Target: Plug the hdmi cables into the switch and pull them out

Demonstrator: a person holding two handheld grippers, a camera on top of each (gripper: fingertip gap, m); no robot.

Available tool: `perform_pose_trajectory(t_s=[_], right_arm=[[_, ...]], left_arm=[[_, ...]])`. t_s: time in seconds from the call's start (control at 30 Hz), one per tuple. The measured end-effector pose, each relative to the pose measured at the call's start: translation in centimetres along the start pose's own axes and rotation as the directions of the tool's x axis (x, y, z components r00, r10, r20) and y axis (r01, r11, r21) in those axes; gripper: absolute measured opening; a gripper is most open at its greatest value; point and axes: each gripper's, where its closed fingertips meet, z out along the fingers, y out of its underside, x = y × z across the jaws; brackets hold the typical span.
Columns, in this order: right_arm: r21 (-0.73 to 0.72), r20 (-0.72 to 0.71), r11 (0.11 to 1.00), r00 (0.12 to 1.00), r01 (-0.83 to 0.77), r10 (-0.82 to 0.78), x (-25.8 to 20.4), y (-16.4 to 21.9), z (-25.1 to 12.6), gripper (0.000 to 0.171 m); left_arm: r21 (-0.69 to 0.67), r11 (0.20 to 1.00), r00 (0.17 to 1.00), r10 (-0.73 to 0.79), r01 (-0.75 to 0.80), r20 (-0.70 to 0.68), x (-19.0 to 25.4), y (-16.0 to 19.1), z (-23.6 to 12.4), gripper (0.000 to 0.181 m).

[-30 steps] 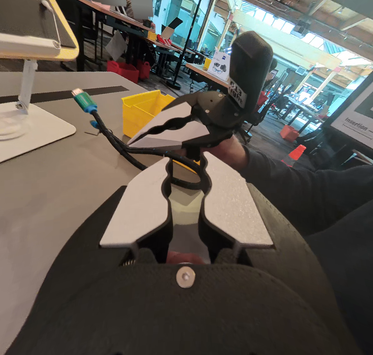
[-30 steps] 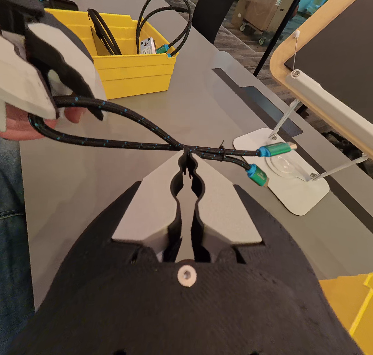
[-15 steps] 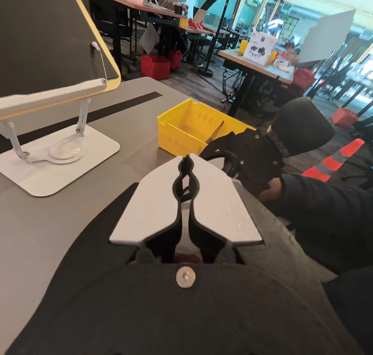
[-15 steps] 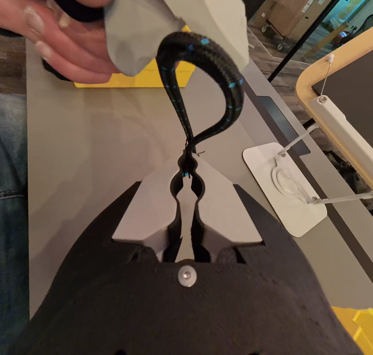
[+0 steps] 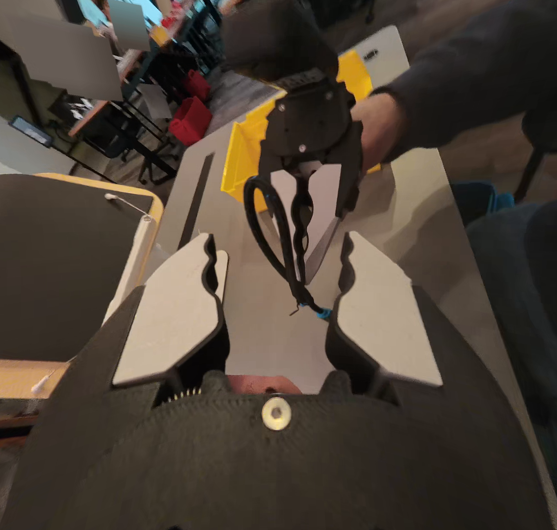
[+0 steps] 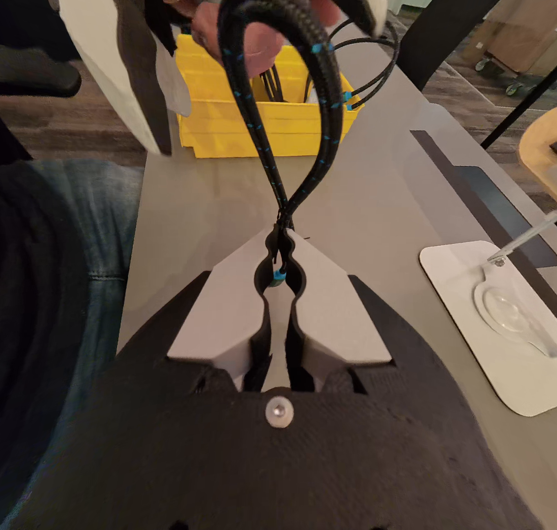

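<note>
Since the previous frame, left gripper (image 5: 281, 270) has released and now stands spread wide, empty. Right gripper (image 6: 281, 232) remains pressed together, pinching the braided black HDMI cable (image 6: 327, 118) near its tie; the loop rises toward 12 o'clock above the grey table (image 6: 211, 202), yellow bin (image 6: 265, 130) behind.

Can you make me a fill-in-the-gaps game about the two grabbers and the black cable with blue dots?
1. The right gripper is ____ on the looped black braided cable with blue flecks.
2. The left gripper has its pale fingers wide ____.
3. The plastic bin holding more cables is coloured ____.
4. The bin stands on a flat ____ table.

Missing words: shut; open; yellow; grey
</note>
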Motion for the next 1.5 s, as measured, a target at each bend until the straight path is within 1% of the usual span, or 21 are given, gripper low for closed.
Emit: perform_pose_trajectory(t_s=[0.03,0.1,0.2,0.27,0.3,0.4,0.47,0.53,0.63,0.77,0.9,1.03,1.13,1.2,1.23,1.3,1.33,1.5], right_arm=[[0.001,0.027,1.0,1.0,0.013,-0.013,-0.5,-0.2,0.2,0.0],[-0.006,0.058,0.999,0.998,0.036,-0.036,-1.3,-0.4,0.5,0.0],[0.003,0.084,0.998,0.995,0.062,-0.062,-2.0,-0.9,0.8,0.0],[0.019,0.1,0.996,0.991,0.087,-0.089,-2.6,-1.3,0.8,0.0],[0.019,0.093,0.995,0.991,0.099,-0.101,-2.7,-1.4,0.9,0.0],[0.064,0.095,0.994,0.991,0.093,-0.099,-2.8,-2.1,0.8,0.0],[0.089,0.104,0.991,0.988,0.101,-0.11,-3.1,-2.3,0.8,0.0],[0.116,0.102,0.988,0.988,0.102,-0.114,-3.3,-2.7,0.7,0.0],[0.142,0.101,0.985,0.989,0.097,-0.112,-3.3,-2.9,0.4,0.0],[0.166,0.095,0.98,0.988,0.105,-0.122,-3.4,-3.1,0.1,0.0],[0.212,0.083,0.973,0.99,0.093,-0.112,-3.1,-3.9,-0.7,0.0],[0.239,0.06,0.968,0.994,0.076,-0.093,-2.5,-4.3,-1.6,0.0],[0.24,0.032,0.969,0.997,0.061,-0.07,-1.6,-4.2,-2.3,0.0],[0.254,0.023,0.966,0.999,0.041,-0.048,-1.2,-4.2,-2.7,0.0],[0.253,0.027,0.967,0.999,0.034,-0.042,-1.1,-4.1,-2.8,0.0],[0.237,0.031,0.971,0.999,0.029,-0.038,-1.1,-3.8,-2.7,0.0],[0.234,0.034,0.972,0.999,0.024,-0.033,-1.1,-3.7,-2.7,0.0],[0.249,0.057,0.968,0.998,-0.019,0.005,-1.1,-3.4,-3.2,0.0]], left_arm=[[-0.038,0.999,0.999,0.032,-0.033,-0.022,0.3,0.3,0.5,0.082],[-0.053,0.996,0.996,0.073,-0.076,-0.059,0.6,0.3,1.2,0.081],[-0.037,0.998,0.994,0.042,-0.046,-0.103,0.0,-0.3,2.0,0.076],[-0.024,1.0,0.99,-0.022,0.018,-0.14,-0.6,-0.6,2.5,0.071],[-0.018,0.998,0.988,-0.054,0.052,-0.145,-1.0,-0.7,2.7,0.066],[0.013,0.974,0.96,-0.22,0.226,-0.175,-2.5,-0.8,3.6,0.063],[0.023,0.942,0.929,-0.325,0.334,-0.177,-3.8,-0.1,4.2,0.056],[0.019,0.905,0.892,-0.416,0.426,-0.175,-4.6,1.1,5.0,0.054],[-0.006,0.879,0.866,-0.47,0.476,-0.171,-4.8,2.5,6.1,0.055],[-0.076,0.884,0.871,-0.468,0.462,-0.148,-4.3,3.9,7.4,0.055],[-0.19,0.889,0.891,-0.44,0.416,-0.11,-3.7,6.8,8.7,0.053],[-0.287,0.876,0.893,-0.434,0.387,-0.121,-2.0,9.7,9.5,0.052],[-0.328,0.875,0.898,-0.417,0.355,-0.141,-0.6,10.9,9.7,0.052],[-0.346,0.878,0.894,-0.409,0.332,-0.182,0.9,11.2,9.6,0.054],[-0.358,0.884,0.903,-0.385,0.302,-0.189,1.5,11.5,9.6,0.056],[-0.356,0.901,0.924,-0.33,0.247,-0.192,2.4,11.7,9.5,0.056],[-0.346,0.907,0.936,-0.31,0.239,-0.166,2.1,11.8,9.4,0.056],[-0.222,0.925,0.946,-0.323,0.308,-0.037,-1.0,10.6,7.0,0.054]])
